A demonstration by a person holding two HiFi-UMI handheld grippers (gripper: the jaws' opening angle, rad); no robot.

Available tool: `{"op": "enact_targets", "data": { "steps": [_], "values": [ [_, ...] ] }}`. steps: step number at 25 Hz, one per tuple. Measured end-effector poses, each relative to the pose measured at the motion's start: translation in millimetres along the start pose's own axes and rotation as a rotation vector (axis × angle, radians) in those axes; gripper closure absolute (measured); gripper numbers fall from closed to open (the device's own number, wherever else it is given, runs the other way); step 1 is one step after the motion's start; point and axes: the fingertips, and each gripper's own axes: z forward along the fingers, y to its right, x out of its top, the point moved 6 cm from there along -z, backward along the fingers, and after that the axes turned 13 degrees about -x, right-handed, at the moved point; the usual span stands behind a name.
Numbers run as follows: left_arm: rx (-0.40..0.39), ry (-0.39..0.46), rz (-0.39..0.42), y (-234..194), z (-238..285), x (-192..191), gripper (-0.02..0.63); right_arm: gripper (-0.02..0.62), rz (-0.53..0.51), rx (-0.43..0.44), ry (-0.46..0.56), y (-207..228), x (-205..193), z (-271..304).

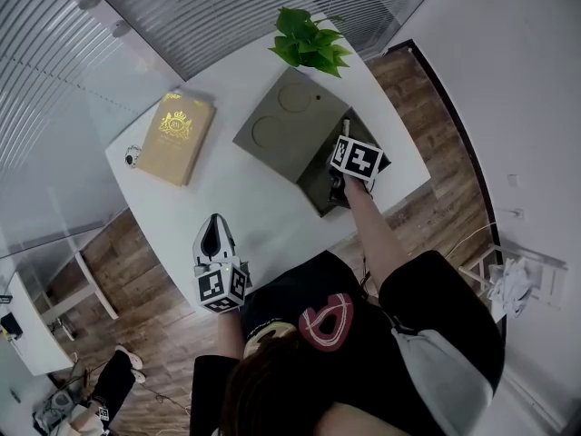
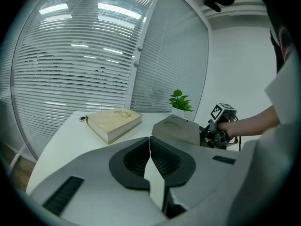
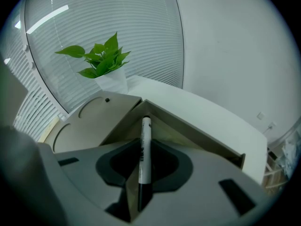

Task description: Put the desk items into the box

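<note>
The grey box (image 1: 320, 192) stands open near the table's right edge, its lid (image 1: 289, 121) laid back flat. My right gripper (image 1: 338, 187) hangs over the box's opening, shut on a white marker (image 3: 145, 147) with a black cap. The marker lies along the jaws and points at the box's inner corner (image 3: 155, 114). My left gripper (image 1: 216, 223) rests at the table's front edge, far from the box, its jaws (image 2: 150, 142) shut with nothing between them. A tan book (image 1: 177, 137) lies at the table's left. Beside it sits a small dark item (image 1: 132, 157).
A potted green plant (image 1: 311, 42) stands at the far edge behind the lid. The round white table (image 1: 245, 207) drops off to a wooden floor on all sides. Glass walls with blinds curve round the back. The person's arm (image 1: 381, 243) reaches from the front to the box.
</note>
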Motion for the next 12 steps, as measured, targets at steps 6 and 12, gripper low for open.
{"op": "enact_targets", "data": {
  "steps": [6,12],
  "values": [
    [0.008,0.002,0.001,0,-6,-3,0.588,0.472,-0.007,0.028,0.015,-2,1,-3],
    [-0.019,0.006,0.011,5,-7,-2,0.588,0.435,-0.017,0.061,0.087,0,5,-17]
  ]
}}
